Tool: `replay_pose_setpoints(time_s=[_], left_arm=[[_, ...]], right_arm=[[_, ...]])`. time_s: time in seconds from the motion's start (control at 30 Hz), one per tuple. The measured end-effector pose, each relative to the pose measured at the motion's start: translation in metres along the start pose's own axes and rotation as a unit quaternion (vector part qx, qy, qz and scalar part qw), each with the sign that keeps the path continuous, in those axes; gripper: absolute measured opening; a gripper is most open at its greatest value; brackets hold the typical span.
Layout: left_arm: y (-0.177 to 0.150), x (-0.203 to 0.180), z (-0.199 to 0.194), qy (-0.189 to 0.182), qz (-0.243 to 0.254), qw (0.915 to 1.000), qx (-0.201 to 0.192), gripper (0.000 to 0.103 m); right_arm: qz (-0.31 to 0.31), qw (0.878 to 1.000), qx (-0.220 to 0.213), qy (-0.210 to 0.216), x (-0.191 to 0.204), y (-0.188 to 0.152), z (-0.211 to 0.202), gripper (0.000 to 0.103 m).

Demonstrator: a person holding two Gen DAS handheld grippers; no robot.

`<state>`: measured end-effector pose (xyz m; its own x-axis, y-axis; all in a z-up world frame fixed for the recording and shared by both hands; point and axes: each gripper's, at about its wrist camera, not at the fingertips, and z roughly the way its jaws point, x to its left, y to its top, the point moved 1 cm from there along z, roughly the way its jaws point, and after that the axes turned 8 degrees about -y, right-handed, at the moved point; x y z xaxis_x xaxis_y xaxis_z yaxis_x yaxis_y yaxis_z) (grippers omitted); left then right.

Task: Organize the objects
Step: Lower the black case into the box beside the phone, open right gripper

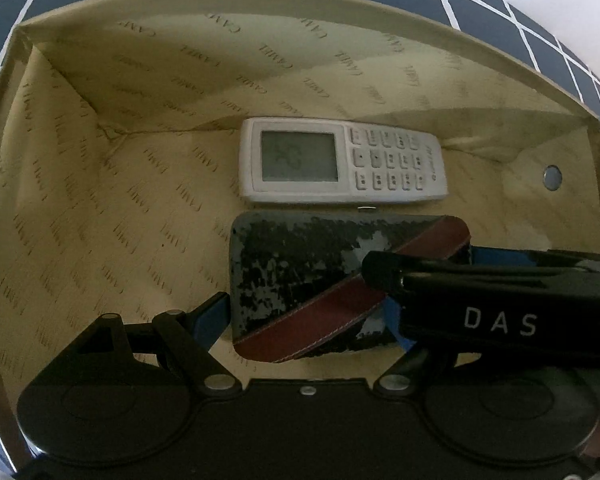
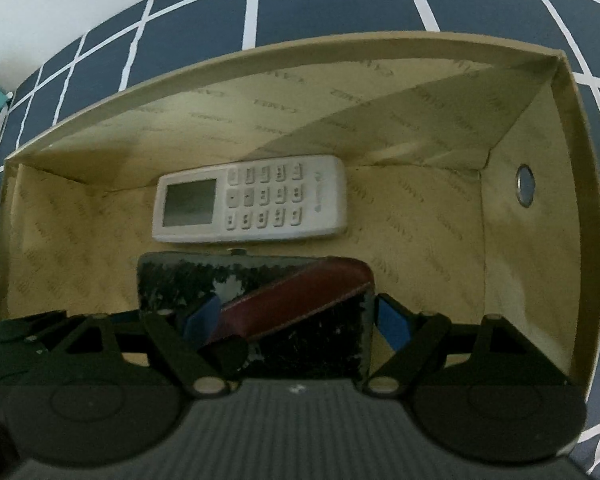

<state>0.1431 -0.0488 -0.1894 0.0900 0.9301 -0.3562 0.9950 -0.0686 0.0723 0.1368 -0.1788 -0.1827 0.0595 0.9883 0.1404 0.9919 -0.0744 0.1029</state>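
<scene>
- Dark blue cloth (image 2: 320,4) with a white grid lies under one open cardboard box (image 1: 18,128), lined with printed tan paper.
- Two things lie on the box floor: one white remote control (image 1: 340,160) along the far wall, and just in front of it one worn black case (image 1: 300,272) with a brown strap.
- Left gripper (image 1: 300,316) straddles the case, blue pads at its two ends, holding it.
- Right gripper (image 2: 296,320) clamps the same case likewise.
</scene>
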Motion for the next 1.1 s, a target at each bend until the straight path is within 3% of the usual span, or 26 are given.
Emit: replay_pose_setpoints(time_s=[0.57,1.1], left_arm=[[-0.008,0.003,-0.016,-0.002,-0.009,0.9999,-0.011,0.083],[-0.070,-0.025,-0.091,0.021,-0.016,0.9963,-0.082,0.089]], right_arm=[[0.008,1.000,-0.001,-0.001,-0.002,0.001,-0.006,0.086],[-0.018,0.997,-0.072,0.016,0.010,-0.035,-0.088,0.092]])
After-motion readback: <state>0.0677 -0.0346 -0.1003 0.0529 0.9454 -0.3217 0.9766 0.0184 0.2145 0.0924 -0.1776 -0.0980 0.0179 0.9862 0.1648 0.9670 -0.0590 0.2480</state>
